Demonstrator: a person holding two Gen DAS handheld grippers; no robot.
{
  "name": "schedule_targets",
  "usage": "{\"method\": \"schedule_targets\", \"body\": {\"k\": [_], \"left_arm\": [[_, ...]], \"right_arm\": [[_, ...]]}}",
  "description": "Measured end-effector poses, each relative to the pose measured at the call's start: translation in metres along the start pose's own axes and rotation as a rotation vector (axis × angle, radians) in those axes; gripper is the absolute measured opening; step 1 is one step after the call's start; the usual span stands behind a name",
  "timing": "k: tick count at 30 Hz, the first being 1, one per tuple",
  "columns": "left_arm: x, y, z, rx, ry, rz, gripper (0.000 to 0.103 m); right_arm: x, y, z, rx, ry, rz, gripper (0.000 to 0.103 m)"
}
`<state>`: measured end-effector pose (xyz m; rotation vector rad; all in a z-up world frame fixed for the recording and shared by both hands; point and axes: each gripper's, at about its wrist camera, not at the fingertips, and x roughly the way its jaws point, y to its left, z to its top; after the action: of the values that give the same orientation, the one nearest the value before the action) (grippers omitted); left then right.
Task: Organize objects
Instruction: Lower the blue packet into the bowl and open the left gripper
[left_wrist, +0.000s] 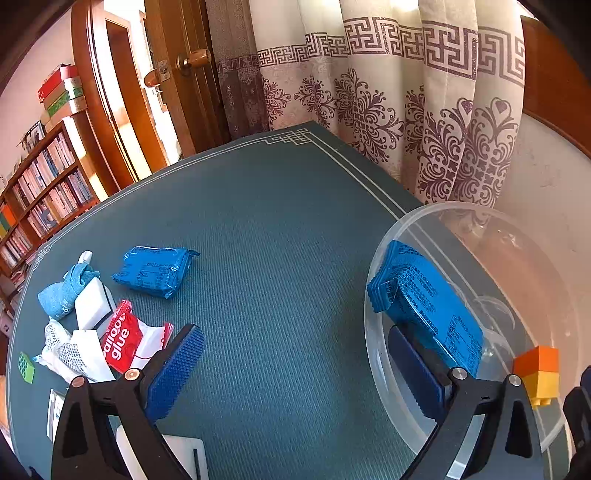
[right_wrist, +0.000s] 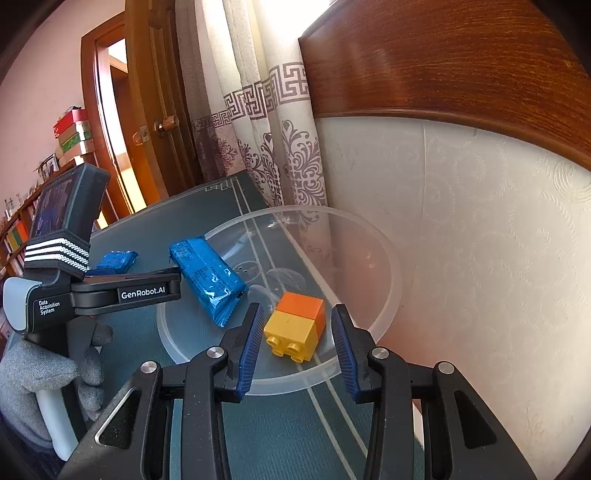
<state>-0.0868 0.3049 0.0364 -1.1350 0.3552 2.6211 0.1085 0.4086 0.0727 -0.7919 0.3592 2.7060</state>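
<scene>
A clear plastic bowl (right_wrist: 388, 295) stands at the right end of the blue-green table mat (left_wrist: 277, 229). A blue snack packet (left_wrist: 424, 295) leans over the bowl's near rim, one end inside. My left gripper (left_wrist: 295, 339) is open wide. Its right finger (left_wrist: 417, 369) sits just under the packet, while the left finger is over bare mat. My right gripper (right_wrist: 296, 309) hovers over the bowl's near side, shut on an orange and yellow brick (right_wrist: 295, 325) held with its studs toward the camera. That brick also shows in the left wrist view (left_wrist: 537, 373).
At the mat's left end lie a second blue packet (left_wrist: 157, 271), a red balloon glue pack (left_wrist: 122, 339), a blue cloth (left_wrist: 66, 291), a white block (left_wrist: 94, 302) and a mesh bag (left_wrist: 66, 350). A curtain (left_wrist: 369, 103) and a wall (right_wrist: 480, 240) stand close behind the bowl.
</scene>
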Motion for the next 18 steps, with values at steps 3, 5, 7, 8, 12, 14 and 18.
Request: {"method": "schedule_targets", "body": {"k": [3,5,7,8,12,14,18], "left_arm": [[-0.004,0.003,-0.001,-0.011,-0.009,-0.023,0.102],[-0.005,0.004,-0.004,-0.012,-0.006,-0.029,0.102],[-0.005,0.005,-0.007,-0.013,0.002,-0.036,0.102],[-0.006,0.006,-0.009,-0.016,0.007,-0.037,0.102],[-0.013,0.009,-0.016,-0.032,0.014,-0.059,0.102],[-0.019,0.010,-0.017,-0.032,0.004,-0.070,0.102],[-0.034,0.014,-0.020,-0.020,-0.033,-0.067,0.102]], "right_arm": [[-0.001,0.001,-0.001,-0.002,-0.003,-0.003,0.040],[-0.001,0.002,-0.001,-0.002,-0.004,-0.004,0.040],[-0.001,0.003,-0.002,-0.003,-0.003,-0.003,0.040],[-0.002,0.004,-0.002,-0.004,-0.003,-0.003,0.040],[-0.007,0.007,-0.002,-0.011,-0.015,-0.003,0.040],[-0.010,0.008,-0.001,-0.012,-0.023,-0.001,0.040],[-0.014,0.012,-0.003,-0.015,-0.028,0.008,0.042]]}}
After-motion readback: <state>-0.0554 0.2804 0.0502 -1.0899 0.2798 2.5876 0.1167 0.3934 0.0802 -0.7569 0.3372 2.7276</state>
